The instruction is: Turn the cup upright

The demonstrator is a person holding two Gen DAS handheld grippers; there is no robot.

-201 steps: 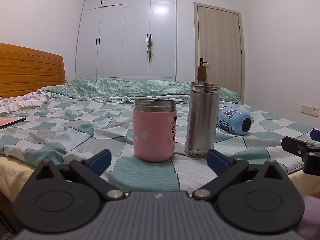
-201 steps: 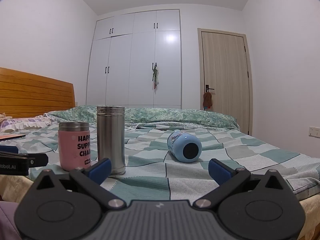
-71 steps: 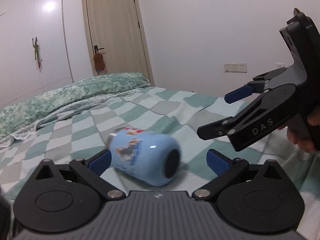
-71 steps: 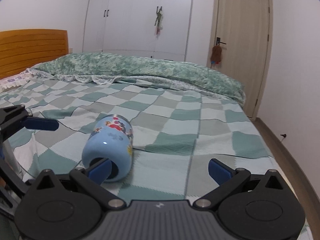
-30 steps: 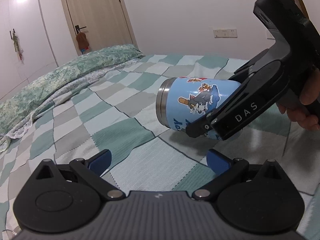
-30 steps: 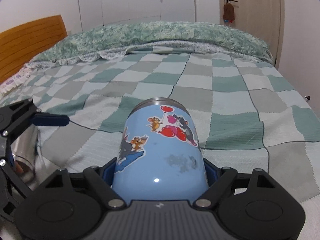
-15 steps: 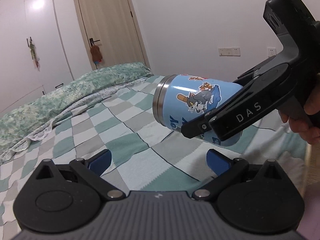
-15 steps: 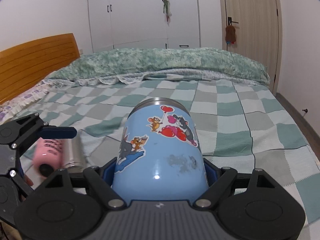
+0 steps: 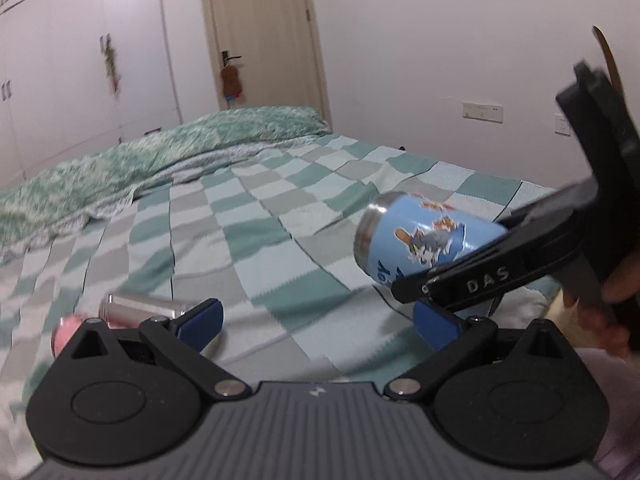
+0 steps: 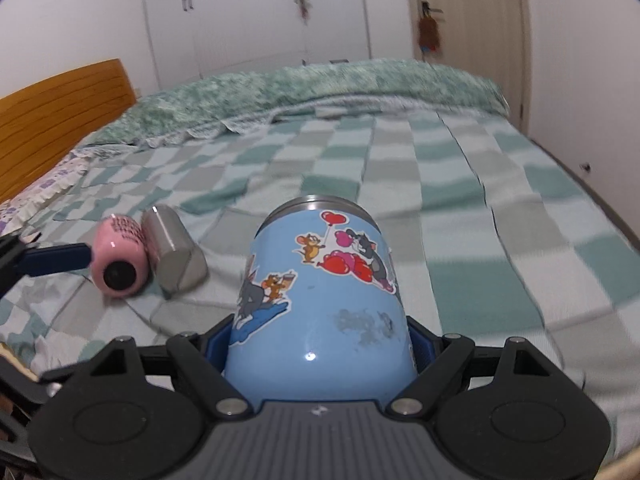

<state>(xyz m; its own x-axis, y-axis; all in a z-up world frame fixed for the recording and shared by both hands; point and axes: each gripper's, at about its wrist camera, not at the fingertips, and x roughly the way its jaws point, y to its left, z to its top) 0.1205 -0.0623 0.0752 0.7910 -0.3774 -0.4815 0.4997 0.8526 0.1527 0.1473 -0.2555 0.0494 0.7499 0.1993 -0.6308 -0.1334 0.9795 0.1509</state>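
Gripping the blue cup (image 10: 320, 304) at its closed base end, the right gripper (image 10: 318, 340) has its two fingers (image 10: 218, 340) pinching the cup wall from either side, the steel rim pointing forward and away from the camera. In the left wrist view the same cup (image 9: 424, 246) is held clear above the checked bedspread (image 9: 260, 240), tilted, with its rim toward the left and slightly up, and the right gripper (image 9: 460, 292) crosses in front of it from the right; the hand (image 9: 604, 300) holding that tool shows at the right edge. The left gripper (image 9: 318, 322) holds nothing: its blue-padded fingers (image 9: 202, 318) are spread wide apart over the bed. A pink tumbler (image 10: 118, 258) and a steel flask (image 10: 174, 250) lie on their sides on the bedspread, touching each other, to the left of the cup and well apart from it; one left-gripper finger reaches in beside the pink tumbler. A wooden headboard (image 10: 60, 116), white wardrobes (image 10: 260, 16) and a door (image 10: 468, 20) stand behind the bed.
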